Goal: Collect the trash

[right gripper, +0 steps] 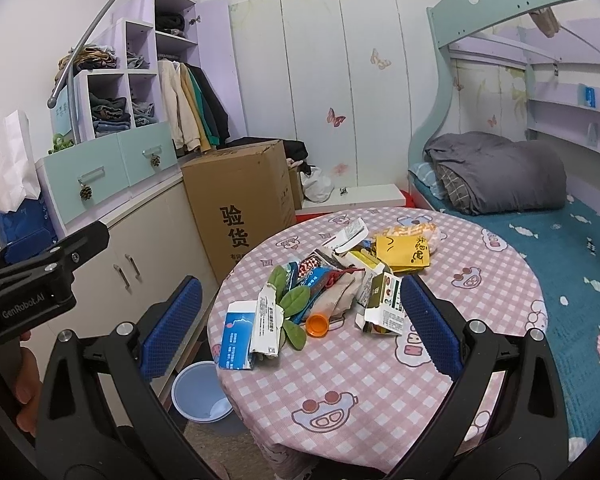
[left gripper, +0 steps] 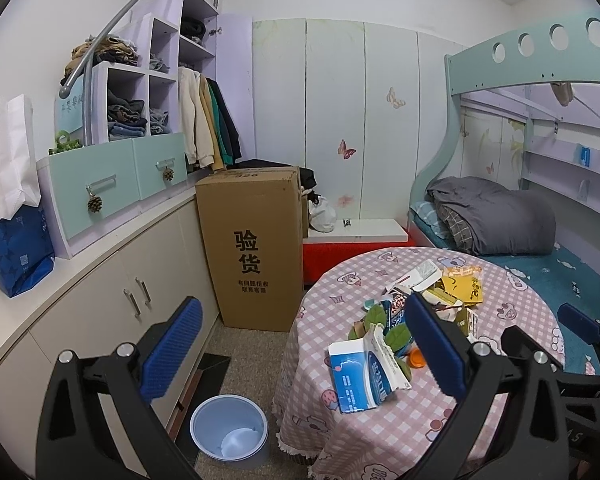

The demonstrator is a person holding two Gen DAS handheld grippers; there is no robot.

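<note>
A heap of trash (right gripper: pixel 340 280) lies on a round table with a pink checked cloth (right gripper: pixel 340 392). It holds a torn blue-and-white carton (right gripper: pixel 242 336), an orange cap (right gripper: pixel 317 325), green leaves (right gripper: pixel 296 300), a green-and-white carton (right gripper: pixel 384 308) and a yellow packet (right gripper: pixel 404 254). My right gripper (right gripper: pixel 300 283) hangs open above the heap, nothing between its fingers. My left gripper (left gripper: pixel 303 302) is open too, over the table's left edge, near the blue-and-white carton (left gripper: pixel 356 376). A light blue bin (left gripper: pixel 230 426) stands on the floor left of the table.
A tall cardboard box (left gripper: pixel 256 248) stands behind the bin against the low cabinets (left gripper: pixel 112 280). A bunk bed with a grey duvet (right gripper: pixel 496 172) borders the table on the right. A hand (right gripper: pixel 24 380) holds the left gripper's black body (right gripper: pixel 40 280).
</note>
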